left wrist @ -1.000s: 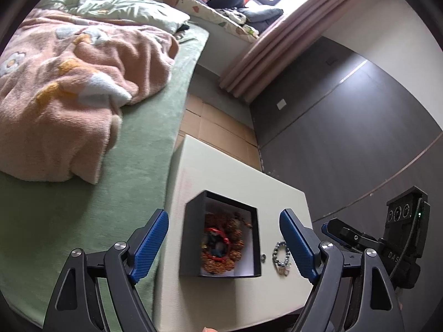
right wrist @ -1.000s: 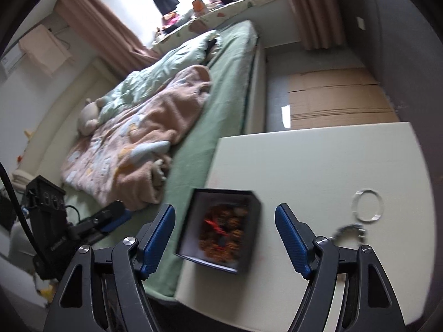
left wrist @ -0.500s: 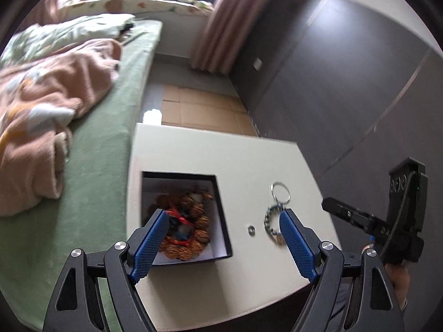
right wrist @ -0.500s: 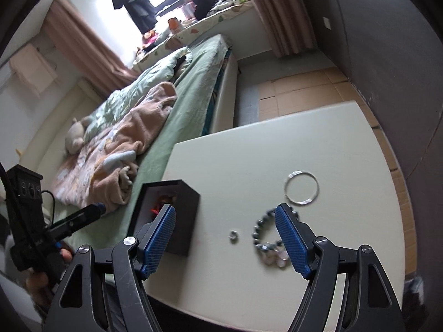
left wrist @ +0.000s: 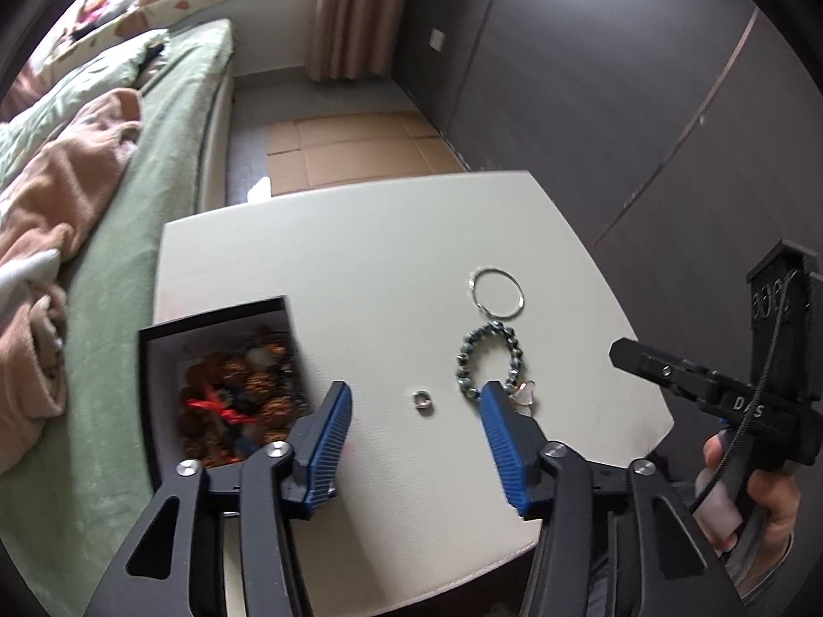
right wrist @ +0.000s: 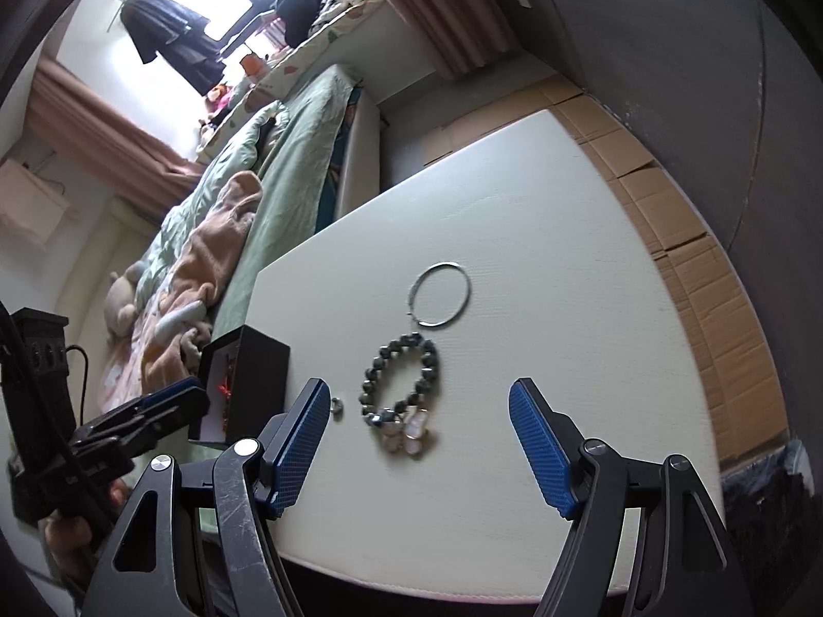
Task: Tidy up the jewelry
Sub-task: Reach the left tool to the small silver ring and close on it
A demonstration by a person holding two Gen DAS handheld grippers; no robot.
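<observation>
1. I hold my left gripper [left wrist: 415,403] over the near part of the white table [left wrist: 360,267]. Its jaws have just been closing but stand apart, with nothing pressed between the blue pads.
2. A small silver ring [left wrist: 423,400] lies on the table in the gap between those pads, touching neither.
3. My right gripper [right wrist: 419,411] has its jaws spread wide and holds nothing; it points down at the table.
4. The dark beaded bracelet [right wrist: 400,378] lies between the right gripper's pads in the right wrist view, with a pale charm [right wrist: 415,424] at its near end.
5. A thin silver hoop [right wrist: 440,295] lies just beyond the bracelet, its rim touching or nearly touching the beads; I cannot tell which.
6. The open black box [left wrist: 154,360] sits at the table's left edge by the bed [left wrist: 164,154]. Inside it is a heap of brown beads with a red cord [left wrist: 231,401].
7. In the left wrist view my right hand [left wrist: 761,498] grips the other tool's handle at the right.
</observation>
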